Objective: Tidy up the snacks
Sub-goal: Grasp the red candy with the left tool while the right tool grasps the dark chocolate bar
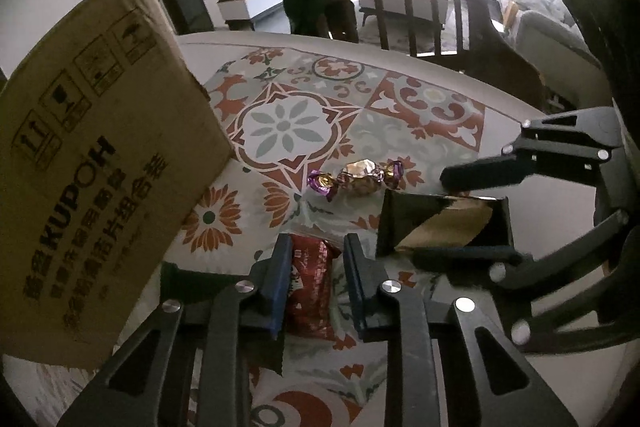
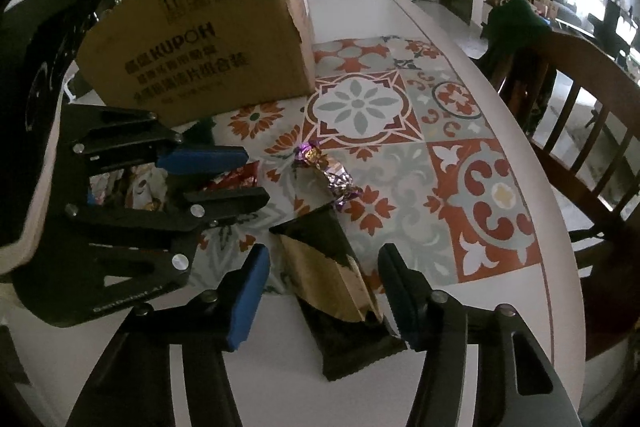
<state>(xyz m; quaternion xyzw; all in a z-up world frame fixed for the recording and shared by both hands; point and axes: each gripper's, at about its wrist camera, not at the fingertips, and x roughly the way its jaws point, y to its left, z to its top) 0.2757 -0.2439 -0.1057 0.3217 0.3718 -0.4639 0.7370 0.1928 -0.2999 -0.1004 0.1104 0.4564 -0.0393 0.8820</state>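
While astride black-gold packet [image 2: 336,283], right tongs [image 2: 323,257] part-open; left tongs [image 1: 318,251] tight on red packet [image 1: 310,291].

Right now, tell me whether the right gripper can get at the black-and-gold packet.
Probably yes. The right gripper straddles the black-and-gold packet, jaws apart on either side, nothing between pads and wrapper. The left gripper sits off to the side.
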